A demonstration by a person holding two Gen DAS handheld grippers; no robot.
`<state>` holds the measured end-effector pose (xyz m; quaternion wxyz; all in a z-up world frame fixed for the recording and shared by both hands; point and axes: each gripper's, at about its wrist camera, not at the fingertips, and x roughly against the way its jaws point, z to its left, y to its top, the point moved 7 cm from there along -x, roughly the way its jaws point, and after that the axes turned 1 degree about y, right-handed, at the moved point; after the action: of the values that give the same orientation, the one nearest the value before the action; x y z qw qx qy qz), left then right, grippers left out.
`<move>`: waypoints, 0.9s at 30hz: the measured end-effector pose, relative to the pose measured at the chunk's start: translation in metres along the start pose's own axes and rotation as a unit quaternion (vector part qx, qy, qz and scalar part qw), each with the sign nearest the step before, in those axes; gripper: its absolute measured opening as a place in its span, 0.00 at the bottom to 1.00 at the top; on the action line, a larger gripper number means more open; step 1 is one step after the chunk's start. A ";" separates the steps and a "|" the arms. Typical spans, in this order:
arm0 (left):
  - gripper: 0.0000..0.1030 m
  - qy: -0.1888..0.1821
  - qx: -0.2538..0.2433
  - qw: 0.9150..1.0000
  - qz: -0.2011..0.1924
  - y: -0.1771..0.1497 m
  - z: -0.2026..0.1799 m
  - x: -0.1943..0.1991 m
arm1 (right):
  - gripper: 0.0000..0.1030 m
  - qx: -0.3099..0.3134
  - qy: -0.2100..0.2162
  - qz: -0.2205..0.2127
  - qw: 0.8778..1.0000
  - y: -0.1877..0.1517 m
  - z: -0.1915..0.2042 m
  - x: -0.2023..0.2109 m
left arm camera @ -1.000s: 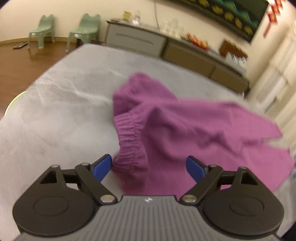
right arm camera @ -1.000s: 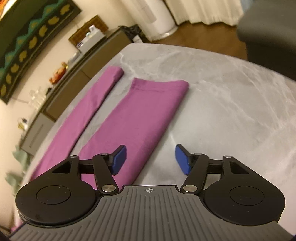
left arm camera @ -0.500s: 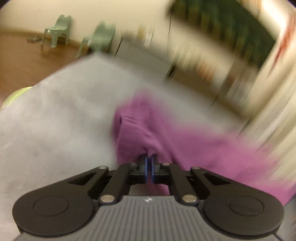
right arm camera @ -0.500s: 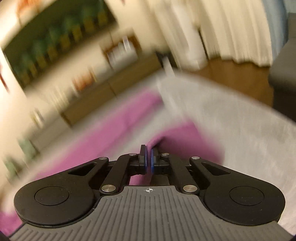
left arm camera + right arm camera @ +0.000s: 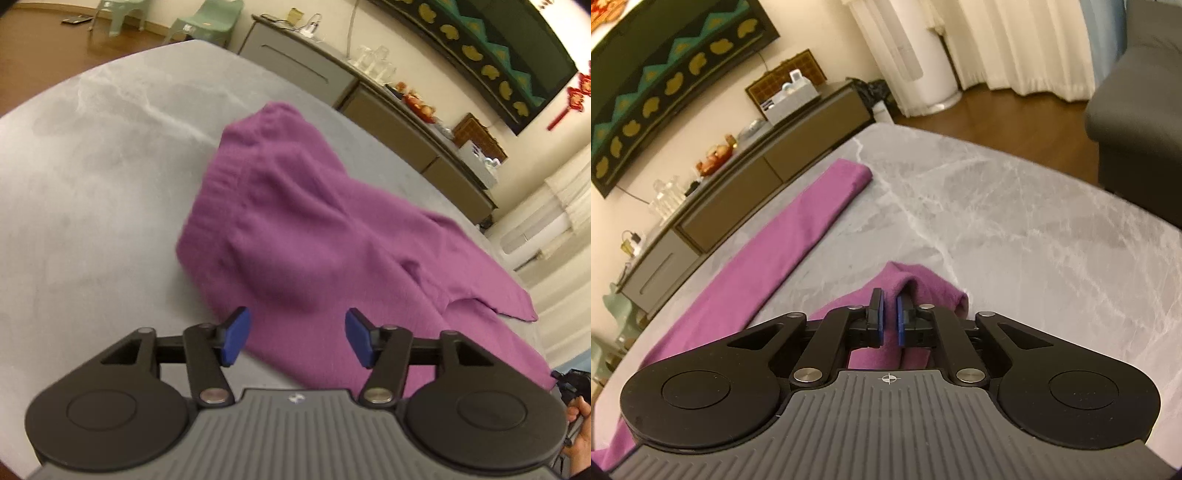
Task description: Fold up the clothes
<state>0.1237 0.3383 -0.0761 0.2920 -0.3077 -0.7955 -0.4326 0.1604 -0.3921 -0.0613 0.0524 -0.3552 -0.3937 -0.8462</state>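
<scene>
Both grippers sit over my purple trousers (image 5: 303, 236) on the grey tabletop (image 5: 92, 177). Left gripper (image 5: 297, 341): jaws opening, released. Right gripper (image 5: 889, 318): jaws opening, fabric fold between them, leg at 11 o'clock.

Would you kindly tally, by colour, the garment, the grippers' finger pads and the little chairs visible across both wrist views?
Purple: 1, the purple trousers on the grey marbled table.
Blue: 4, two pads on the left gripper, two pads on the right gripper.
Green: 2, plastic chairs.
Total: 7.
</scene>
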 end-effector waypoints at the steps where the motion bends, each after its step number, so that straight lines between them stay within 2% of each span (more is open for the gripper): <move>1: 0.64 0.004 0.009 1.000 -0.002 -0.006 0.000 0.000 | 0.13 -0.003 0.002 0.002 1.000 0.000 -0.001 0.000; 3: 0.70 0.000 0.037 0.999 -0.001 -0.014 0.002 -0.002 | 0.14 -0.005 0.003 0.003 1.000 0.001 -0.003 -0.003; 5: 0.70 -0.005 0.049 0.999 0.011 -0.026 -0.004 -0.014 | 0.14 -0.006 0.005 0.005 1.000 0.001 -0.003 -0.005; 7: 0.70 0.002 0.023 1.000 -0.003 -0.029 -0.014 -0.018 | 0.14 -0.005 0.008 0.007 1.000 -0.001 -0.002 -0.007; 8: 0.62 0.014 0.011 1.000 -0.012 -0.027 -0.016 -0.020 | 0.14 -0.004 0.010 0.007 1.000 -0.001 0.000 -0.008; 9: 0.43 0.032 0.010 0.999 -0.025 -0.024 -0.015 -0.023 | 0.15 -0.002 0.012 0.008 1.000 -0.002 0.001 -0.008; 10: 0.31 0.040 0.019 0.999 -0.031 -0.021 -0.012 -0.025 | 0.14 -0.001 0.014 0.008 1.000 -0.003 0.003 -0.008; 11: 0.10 0.047 0.028 0.998 -0.037 -0.018 -0.009 -0.027 | 0.14 -0.001 0.017 0.009 1.000 -0.003 0.004 -0.007; 12: 0.06 0.040 0.029 0.998 -0.045 -0.013 -0.009 -0.028 | 0.14 -0.003 0.023 0.008 1.000 -0.003 0.005 -0.006; 15: 0.03 0.011 -0.010 0.998 -0.055 0.013 -0.031 -0.034 | 0.09 -0.006 0.057 -0.006 0.998 0.002 0.015 0.002; 16: 0.03 0.003 -0.026 0.998 -0.058 0.025 -0.044 -0.040 | 0.08 -0.005 0.068 -0.015 0.998 0.006 0.019 0.003; 18: 0.03 -0.010 -0.058 0.996 -0.067 0.056 -0.069 -0.056 | 0.07 0.006 0.058 -0.033 0.998 0.014 0.023 -0.002; 20: 0.05 -0.013 -0.074 0.994 -0.076 0.085 -0.090 -0.075 | 0.07 0.011 0.030 -0.032 0.999 0.018 0.019 -0.017; 22: 0.12 0.009 -0.062 0.994 -0.095 0.105 -0.093 -0.084 | 0.07 0.005 -0.007 -0.015 1.000 0.018 0.007 -0.036; 23: 0.22 0.007 -0.047 0.993 -0.107 0.106 -0.089 -0.076 | 0.08 -0.004 -0.015 -0.004 1.000 0.017 0.001 -0.041; 24: 0.40 0.006 -0.031 0.992 -0.119 0.107 -0.085 -0.068 | 0.10 -0.018 -0.017 0.006 1.000 0.016 -0.005 -0.045; 26: 0.59 0.001 0.003 0.990 -0.138 0.104 -0.073 -0.049 | 0.14 -0.040 -0.017 0.024 0.999 0.014 -0.015 -0.050; 27: 0.59 -0.002 0.021 0.989 -0.145 0.100 -0.065 -0.038 | 0.14 -0.042 -0.012 0.026 0.999 0.015 -0.016 -0.051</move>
<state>0.2353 0.3164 -0.0232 0.2314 -0.1834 -0.8412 -0.4530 0.1947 -0.4230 -0.0913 0.0546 -0.3778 -0.3488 -0.8559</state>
